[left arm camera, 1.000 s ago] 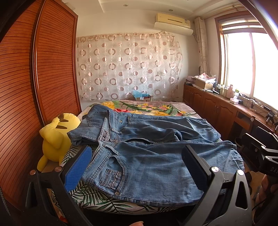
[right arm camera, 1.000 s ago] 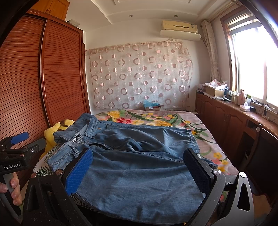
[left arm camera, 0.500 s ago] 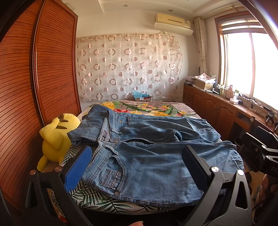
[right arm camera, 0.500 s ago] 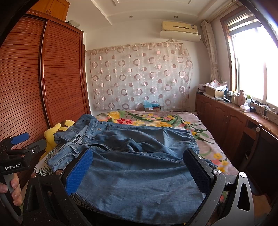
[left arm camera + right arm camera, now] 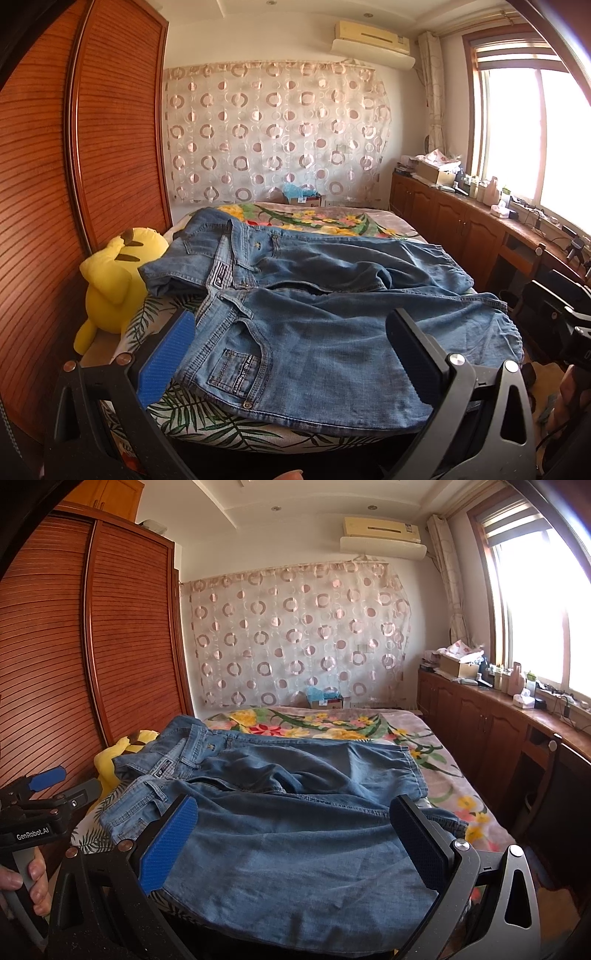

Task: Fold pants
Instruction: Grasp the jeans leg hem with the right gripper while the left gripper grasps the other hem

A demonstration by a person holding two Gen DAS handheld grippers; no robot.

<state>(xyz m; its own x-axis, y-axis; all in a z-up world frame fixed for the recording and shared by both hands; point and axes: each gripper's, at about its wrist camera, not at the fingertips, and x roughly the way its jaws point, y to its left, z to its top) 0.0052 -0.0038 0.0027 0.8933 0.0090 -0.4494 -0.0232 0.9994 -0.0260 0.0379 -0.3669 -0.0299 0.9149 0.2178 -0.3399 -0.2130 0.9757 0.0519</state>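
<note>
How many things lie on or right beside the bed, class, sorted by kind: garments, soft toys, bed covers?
Garments: 1, the jeans
Soft toys: 1, the yellow plush at the bed's left edge
Bed covers: 2, the floral blanket and the leaf-print sheet
Total: 4

Slatted wardrobe [image 5: 74,166] left; circle-patterned curtain [image 5: 273,133] on far wall; bright window [image 5: 535,136] right above cabinets [image 5: 454,229]; air conditioner [image 5: 371,44] overhead.
</note>
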